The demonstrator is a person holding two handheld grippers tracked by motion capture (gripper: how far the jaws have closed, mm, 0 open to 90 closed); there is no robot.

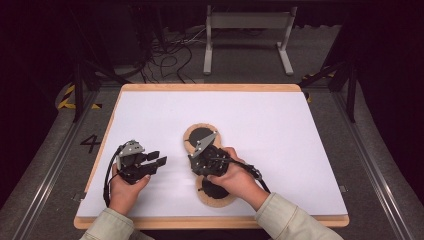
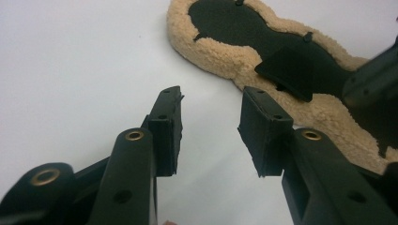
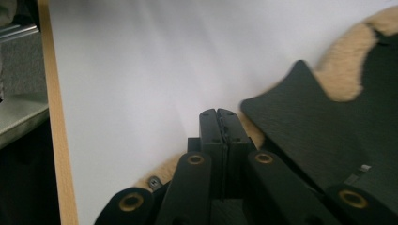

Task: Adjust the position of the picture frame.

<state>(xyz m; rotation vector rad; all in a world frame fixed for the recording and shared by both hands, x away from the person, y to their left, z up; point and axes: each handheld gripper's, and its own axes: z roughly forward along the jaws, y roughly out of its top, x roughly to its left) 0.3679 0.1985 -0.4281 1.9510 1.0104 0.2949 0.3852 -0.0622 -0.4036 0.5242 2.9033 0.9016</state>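
Observation:
A figure-eight pad with a tan fleece border (image 1: 192, 132) and a black centre lies in the middle of the white table (image 1: 260, 125). My right gripper (image 1: 196, 161) hovers over the pad's waist, pointing left. Its jaws (image 3: 218, 115) are pressed together, and I see nothing between them. A black flap (image 3: 305, 117) of the pad lies just to their right, with fleece (image 3: 345, 70) beyond it. My left gripper (image 1: 155, 164) is left of the pad, apart from it. Its jaws (image 2: 211, 98) stand open over bare table. The pad's fleece (image 2: 220, 61) and flap (image 2: 293, 70) lie ahead of them.
The table has a wooden rim (image 1: 210, 87), which runs down the left of the right gripper view (image 3: 56, 117). Behind the table, a white metal stand (image 1: 247, 22) and loose cables (image 1: 165, 55) sit on the floor. A floor marking "4" (image 1: 90, 143) is at the left.

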